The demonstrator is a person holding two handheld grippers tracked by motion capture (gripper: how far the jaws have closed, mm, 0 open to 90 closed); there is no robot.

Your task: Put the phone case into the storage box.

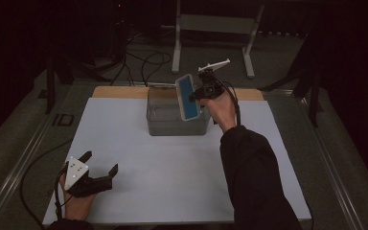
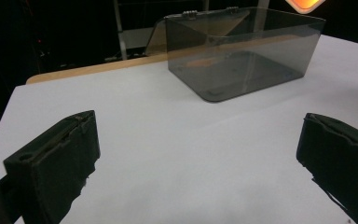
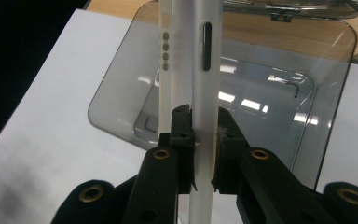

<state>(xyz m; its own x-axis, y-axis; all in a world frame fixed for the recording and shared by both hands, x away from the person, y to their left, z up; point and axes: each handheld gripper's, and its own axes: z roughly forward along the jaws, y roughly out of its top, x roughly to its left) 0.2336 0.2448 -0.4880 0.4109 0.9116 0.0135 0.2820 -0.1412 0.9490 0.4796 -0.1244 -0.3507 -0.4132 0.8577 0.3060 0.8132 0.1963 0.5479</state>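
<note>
Dark room, white table (image 1: 172, 182) | clear box (image 1: 172, 120) at far edge, wall under the load | right gripper (image 1: 197, 94) clamped on white tablet (image 1: 188, 97) (blue face, tilted) above box | left gripper (image 1: 100, 165) near-left corner, jaws apart, nothing between.

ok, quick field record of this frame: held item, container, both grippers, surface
held item: white phone case with blue inside, upright, edge-on between the jaws in the right gripper view
container: clear grey plastic box, open top, nothing visible inside
right gripper: shut on the case, holding it above the box
left gripper: jaws wide apart, nothing between them, resting low at the near left of the table
surface: white table top, wooden strip along the far edge
status: case not yet in the box
</note>
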